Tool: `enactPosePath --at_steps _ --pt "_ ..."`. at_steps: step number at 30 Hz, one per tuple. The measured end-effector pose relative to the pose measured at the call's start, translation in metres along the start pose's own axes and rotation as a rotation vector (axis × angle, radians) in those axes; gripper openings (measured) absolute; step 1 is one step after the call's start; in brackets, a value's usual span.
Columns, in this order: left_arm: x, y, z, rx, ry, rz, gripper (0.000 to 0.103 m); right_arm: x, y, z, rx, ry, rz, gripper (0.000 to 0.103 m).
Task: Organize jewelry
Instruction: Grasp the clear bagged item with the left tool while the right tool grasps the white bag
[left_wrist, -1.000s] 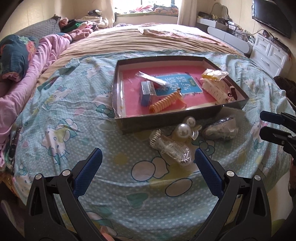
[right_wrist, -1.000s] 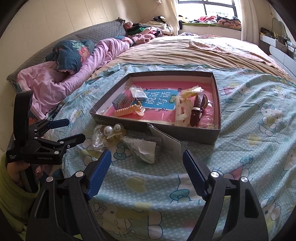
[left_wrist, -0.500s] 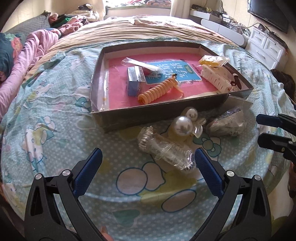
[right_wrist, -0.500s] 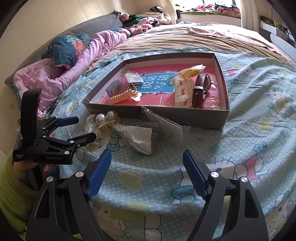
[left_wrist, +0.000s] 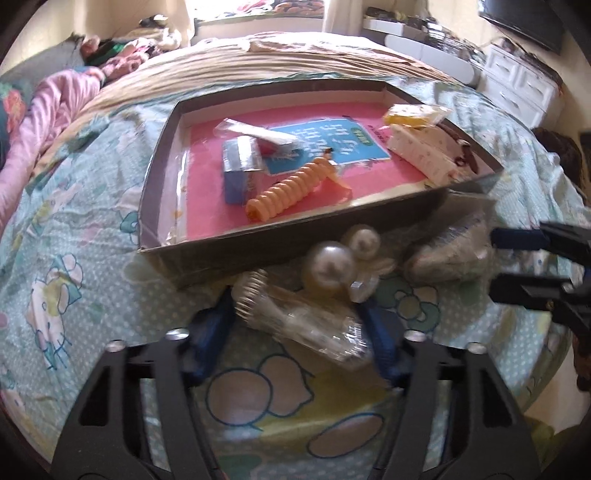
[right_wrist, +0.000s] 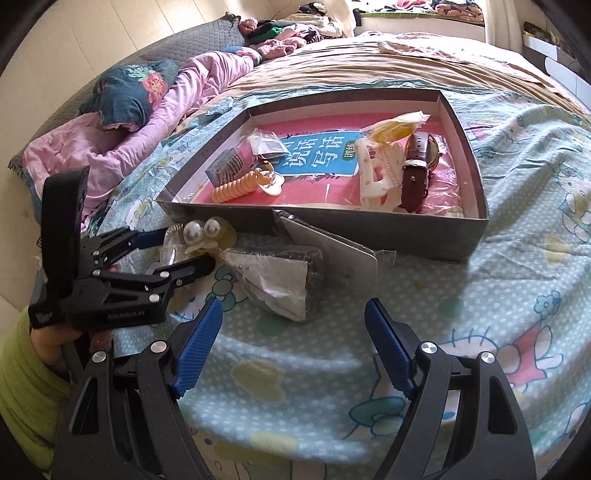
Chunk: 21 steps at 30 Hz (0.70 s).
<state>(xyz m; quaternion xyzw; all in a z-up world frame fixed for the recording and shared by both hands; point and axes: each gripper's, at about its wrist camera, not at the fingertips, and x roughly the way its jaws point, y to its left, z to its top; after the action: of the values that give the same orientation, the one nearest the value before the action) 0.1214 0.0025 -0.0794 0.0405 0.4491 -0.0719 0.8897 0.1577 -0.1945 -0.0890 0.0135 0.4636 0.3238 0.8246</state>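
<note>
Left hand-held gripper (left_wrist: 299, 325) down on the bed (left_wrist: 92, 295), fingers spread either side of a clear packet (left_wrist: 306, 321) but not clamped. Packet lying just outside the near wall of the box (left_wrist: 258, 243), touching the pearl clip (left_wrist: 328, 269). Right hand-held gripper (right_wrist: 295, 332) released, hovering near the grey pouch (right_wrist: 284, 277) by the same wall. Orange coil tie (left_wrist: 291, 190) inside the box.

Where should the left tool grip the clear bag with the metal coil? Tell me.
Grip the clear bag across its narrow middle, coming from the near side. It lies long and slanted on the bedsheet, and the left tool already straddles it with both fingers open.
</note>
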Motion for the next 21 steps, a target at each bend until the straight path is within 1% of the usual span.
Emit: enactPosePath --at_steps 4,10,17,19,21 --pt "-0.006 0.003 -0.002 -0.017 -0.005 -0.009 0.049 0.005 0.004 0.003 0.007 0.006 0.013 0.078" --pt "-0.023 0.013 -0.004 -0.055 -0.028 0.000 0.049 0.012 0.018 0.007 0.002 0.008 0.015 0.078" --pt "-0.036 0.027 -0.002 -0.102 -0.055 0.021 0.049 0.026 0.027 0.008 0.004 -0.012 -0.059 0.078" --pt "-0.038 0.029 -0.001 -0.110 -0.060 0.020 0.049 0.030 0.026 0.007 0.011 -0.016 -0.079 0.075" --pt "-0.039 0.030 0.000 -0.113 -0.068 0.022 0.049 0.032 0.027 0.005 0.007 -0.041 -0.103 0.072"
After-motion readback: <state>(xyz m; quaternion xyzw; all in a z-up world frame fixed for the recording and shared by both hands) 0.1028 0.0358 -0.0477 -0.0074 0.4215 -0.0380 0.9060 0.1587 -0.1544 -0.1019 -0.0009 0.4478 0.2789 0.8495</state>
